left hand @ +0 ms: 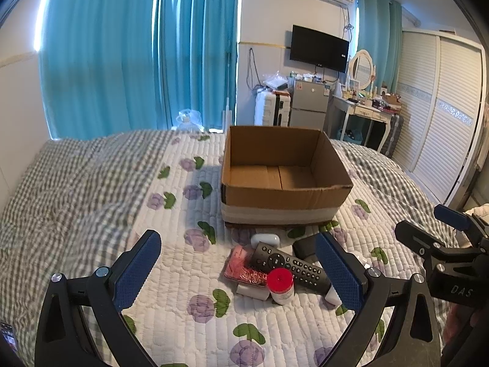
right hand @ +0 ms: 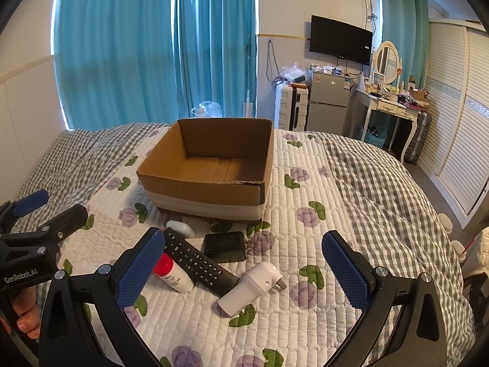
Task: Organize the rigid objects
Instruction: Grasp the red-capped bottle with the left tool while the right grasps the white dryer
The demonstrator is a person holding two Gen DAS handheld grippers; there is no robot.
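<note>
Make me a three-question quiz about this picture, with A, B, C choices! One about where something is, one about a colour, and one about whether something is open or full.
1. Where does the remote control lie?
A. inside the cardboard box
B. on the quilt in front of the box
C. on the dressing table

2. What colour is the cap of the small bottle?
A. red
B. green
C. yellow

3. What is in the cardboard box?
A. several items
B. one plug
C. nothing that shows

Answers: 1 B, it rests on the flowered quilt among the other items. 2 A, the cap is red. 3 C, only the bare cardboard floor shows.
</note>
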